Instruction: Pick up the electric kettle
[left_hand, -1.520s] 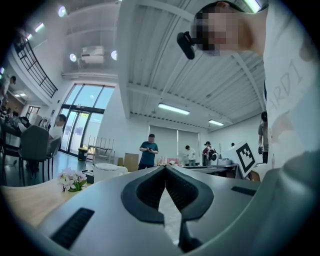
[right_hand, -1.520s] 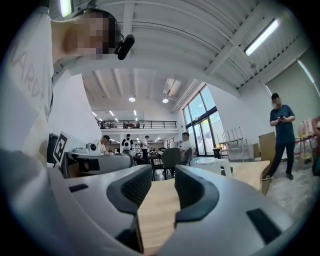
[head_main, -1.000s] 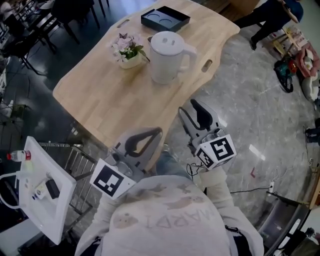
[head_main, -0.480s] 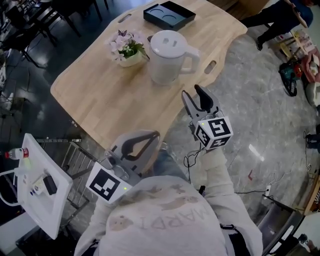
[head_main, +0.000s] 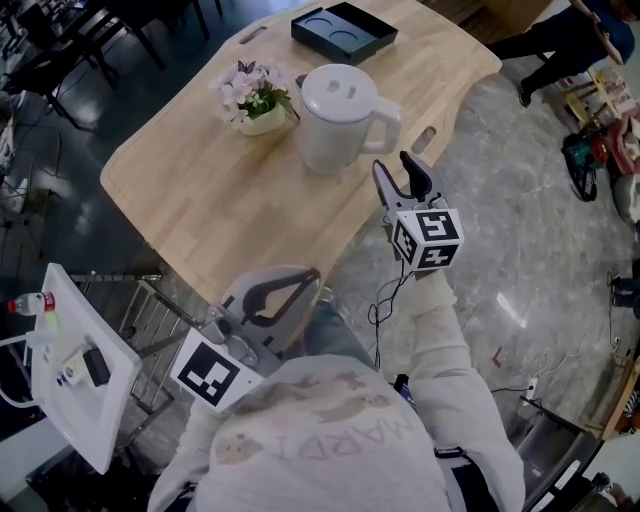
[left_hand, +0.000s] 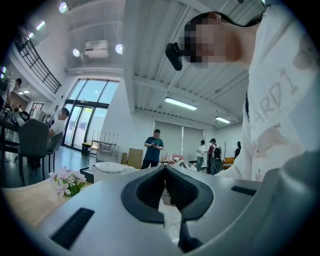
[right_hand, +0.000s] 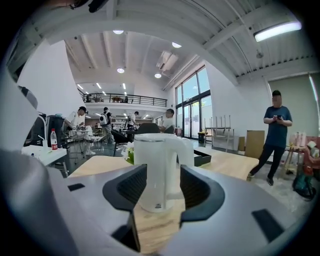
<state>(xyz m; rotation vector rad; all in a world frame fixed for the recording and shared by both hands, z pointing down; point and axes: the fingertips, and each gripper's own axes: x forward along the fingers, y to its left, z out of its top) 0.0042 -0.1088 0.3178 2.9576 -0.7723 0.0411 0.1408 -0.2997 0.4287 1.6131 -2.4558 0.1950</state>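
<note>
The white electric kettle (head_main: 340, 115) stands on the wooden table (head_main: 220, 190), lid on, its handle (head_main: 390, 120) turned toward the table's right edge. My right gripper (head_main: 396, 166) hovers at that edge, a short way short of the handle. It is open and its jaws have just been opening, with nothing between them. In the right gripper view the kettle (right_hand: 156, 167) shows through the gap of the right gripper (right_hand: 157, 189), farther ahead. My left gripper (head_main: 300, 281) is shut and empty, held back near the table's near edge. The left gripper (left_hand: 165, 174) points level.
A pot of pale flowers (head_main: 255, 98) stands just left of the kettle, and a black tray (head_main: 343, 30) lies behind it. A white side table (head_main: 70, 380) with a bottle (head_main: 30, 303) is at lower left. A person (right_hand: 275, 135) stands at the right.
My right gripper has moved forward and up the picture toward the kettle's handle, its jaws spreading a little. The left gripper has hardly shifted.
</note>
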